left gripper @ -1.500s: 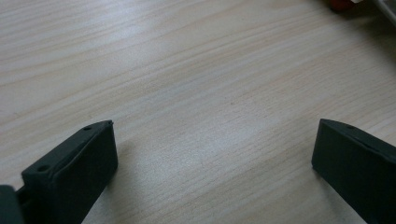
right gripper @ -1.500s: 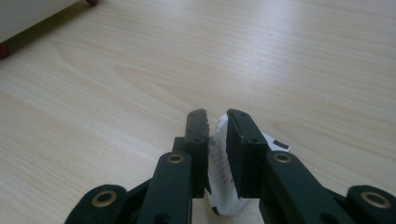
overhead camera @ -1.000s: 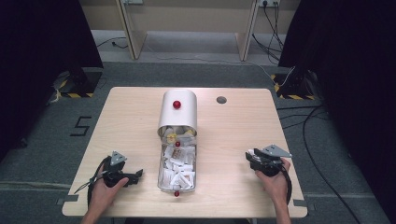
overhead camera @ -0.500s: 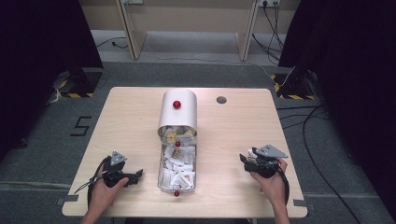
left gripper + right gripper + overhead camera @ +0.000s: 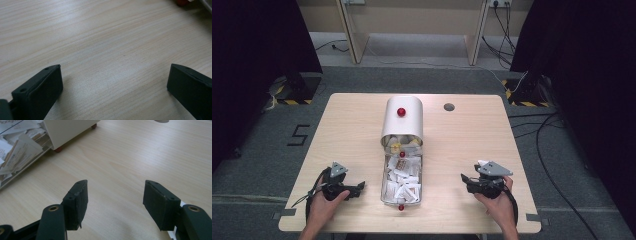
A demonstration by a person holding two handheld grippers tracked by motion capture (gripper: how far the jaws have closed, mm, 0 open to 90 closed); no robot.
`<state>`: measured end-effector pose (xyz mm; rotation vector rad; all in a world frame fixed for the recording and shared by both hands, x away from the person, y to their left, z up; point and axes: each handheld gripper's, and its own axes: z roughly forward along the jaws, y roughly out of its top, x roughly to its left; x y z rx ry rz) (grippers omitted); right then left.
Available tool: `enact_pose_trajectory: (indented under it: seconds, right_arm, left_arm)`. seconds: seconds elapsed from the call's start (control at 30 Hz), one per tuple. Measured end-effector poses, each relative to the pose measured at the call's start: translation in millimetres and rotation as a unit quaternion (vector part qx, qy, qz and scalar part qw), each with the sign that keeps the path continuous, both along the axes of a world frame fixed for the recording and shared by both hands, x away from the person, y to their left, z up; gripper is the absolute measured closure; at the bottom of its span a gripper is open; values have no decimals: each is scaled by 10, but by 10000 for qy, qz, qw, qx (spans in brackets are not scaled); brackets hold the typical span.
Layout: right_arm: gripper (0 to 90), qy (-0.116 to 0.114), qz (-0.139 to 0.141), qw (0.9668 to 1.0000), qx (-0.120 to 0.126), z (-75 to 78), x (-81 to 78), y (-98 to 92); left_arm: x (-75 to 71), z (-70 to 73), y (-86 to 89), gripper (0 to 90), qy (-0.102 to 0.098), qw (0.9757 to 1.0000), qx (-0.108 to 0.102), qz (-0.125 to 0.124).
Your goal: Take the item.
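Pale wood-grain table (image 5: 462, 145) — both tools, left tool (image 5: 357, 188) and right tool (image 5: 466, 179), gape, flanking a rounded metal box (image 5: 402, 125) of paper sachets (image 5: 402, 182).

We see a lab or test room: a lone pale wooden desk (image 5: 352, 130) on grey carpet (image 5: 257, 160), black curtains (image 5: 257, 40) at 10 and 2 o'clock, hazard-striped tape (image 5: 517, 97), loose cables (image 5: 547, 145), and a floor marking "5" (image 5: 300, 135) at 9 o'clock.
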<state>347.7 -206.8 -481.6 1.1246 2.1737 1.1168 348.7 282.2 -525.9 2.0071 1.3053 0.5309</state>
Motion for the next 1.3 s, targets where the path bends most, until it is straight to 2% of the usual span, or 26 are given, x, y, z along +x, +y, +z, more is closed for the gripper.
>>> enact_pose_trajectory:
  seconds: [0.23,0.4,0.7,0.93,1.3]
  right_arm:
    - [373,118,144,9998,-6,-56,-75,56]
    - [373,234,230,9995,-28,-157,-207,73]
    - [372,250,344,9990,-110,-221,-357,98]
    - [366,363,436,9982,-210,-279,-412,133]
    - [358,460,404,9976,-310,-343,-436,111]
  left_arm:
    - [0,0,0,0,0,10000,1,0]
    - [0,0,0,0,0,10000,2,1]
    - [0,0,0,0,1,10000,2,0]
    - [0,0,0,0,-1,10000,1,0]
    - [-1,0,0,0,0,10000,2,2]
